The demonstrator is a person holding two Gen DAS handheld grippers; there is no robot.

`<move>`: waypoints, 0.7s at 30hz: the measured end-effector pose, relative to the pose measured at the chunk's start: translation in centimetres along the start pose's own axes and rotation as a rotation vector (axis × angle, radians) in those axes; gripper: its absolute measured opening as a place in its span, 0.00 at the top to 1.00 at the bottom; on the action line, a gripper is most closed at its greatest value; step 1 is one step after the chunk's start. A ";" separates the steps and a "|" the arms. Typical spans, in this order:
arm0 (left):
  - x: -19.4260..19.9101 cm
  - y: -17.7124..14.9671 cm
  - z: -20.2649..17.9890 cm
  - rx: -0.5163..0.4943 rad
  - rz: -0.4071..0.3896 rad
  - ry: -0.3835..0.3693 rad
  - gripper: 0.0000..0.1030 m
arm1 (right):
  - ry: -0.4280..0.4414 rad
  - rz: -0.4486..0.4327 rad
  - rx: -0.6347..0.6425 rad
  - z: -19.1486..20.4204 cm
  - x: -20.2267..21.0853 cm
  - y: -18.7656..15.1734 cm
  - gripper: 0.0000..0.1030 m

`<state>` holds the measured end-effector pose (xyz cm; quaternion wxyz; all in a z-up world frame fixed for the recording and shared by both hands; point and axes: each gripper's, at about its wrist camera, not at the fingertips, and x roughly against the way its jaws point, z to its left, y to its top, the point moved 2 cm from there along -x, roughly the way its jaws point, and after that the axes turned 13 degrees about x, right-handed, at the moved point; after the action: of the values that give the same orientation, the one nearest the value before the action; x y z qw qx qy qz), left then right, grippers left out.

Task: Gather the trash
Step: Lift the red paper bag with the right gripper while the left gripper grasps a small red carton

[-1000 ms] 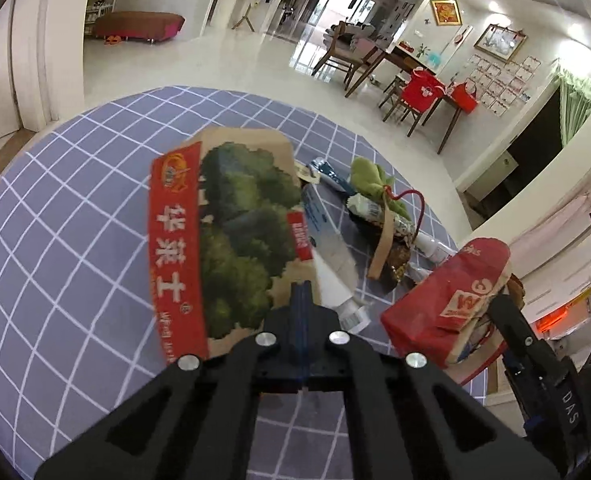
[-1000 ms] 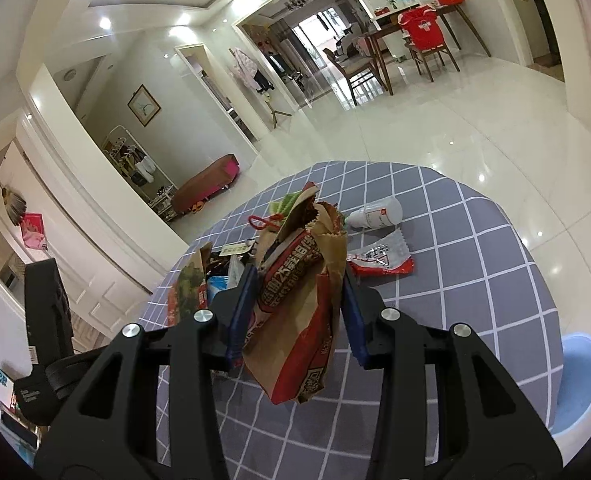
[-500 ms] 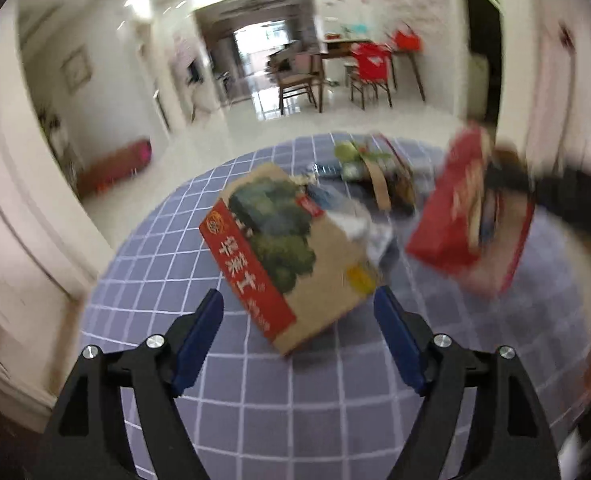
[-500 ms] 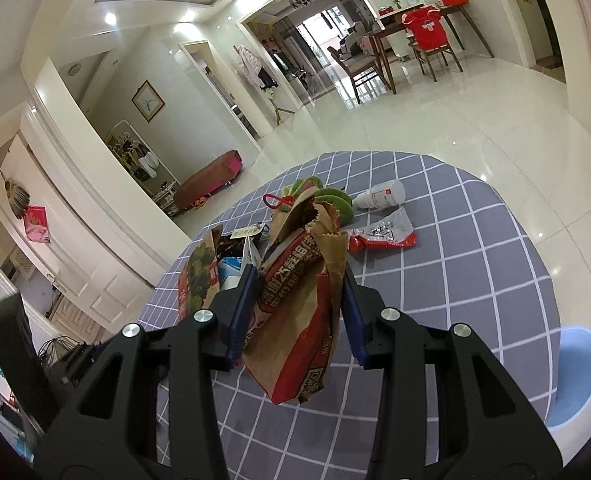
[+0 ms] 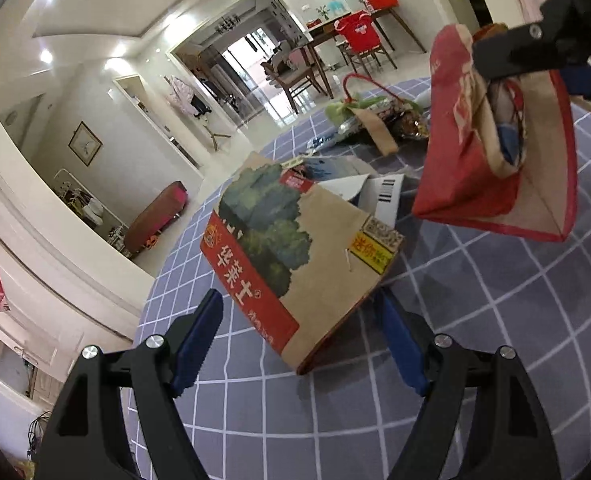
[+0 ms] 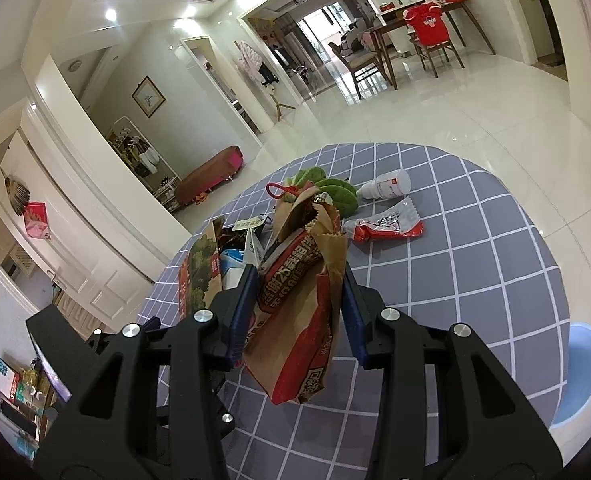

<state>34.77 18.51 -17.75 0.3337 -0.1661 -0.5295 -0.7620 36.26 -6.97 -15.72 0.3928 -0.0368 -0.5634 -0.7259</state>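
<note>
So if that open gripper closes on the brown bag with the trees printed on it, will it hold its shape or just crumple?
The tree-print paper bag will probably crumple: it looks like thin paper, creased and raised off the tablecloth at one edge, so likely near empty and light. The open left gripper straddles its corner, and a pinch there may fold it. It could also slide on the cloth if nudged.

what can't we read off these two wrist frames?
- Contents of the red-and-brown paper bag: right wrist view, its folded top hides them.
- Far side of the tree-print paper bag: left wrist view, the bag itself covers it.
- White bottle label: right wrist view, too small.
- Blue round thing: cut off by the fisheye edge.
</note>
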 end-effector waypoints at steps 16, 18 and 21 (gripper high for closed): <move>4.9 1.6 9.2 0.387 -0.141 -0.133 0.99 | 0.050 -0.015 -0.009 0.7 0.6 0.7 0.61; 6.5 1.9 10.6 0.439 -0.185 -0.176 0.99 | 0.057 -0.026 -0.005 0.9 1.1 0.9 0.61; 8.5 2.2 11.2 0.472 -0.239 -0.180 0.99 | 0.067 -0.045 -0.003 1.1 2.1 1.4 0.61</move>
<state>29.01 25.44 -6.76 0.2226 -0.0871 -0.7355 -0.6339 35.23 -7.19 -13.21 0.3949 -0.0002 -0.5497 -0.7361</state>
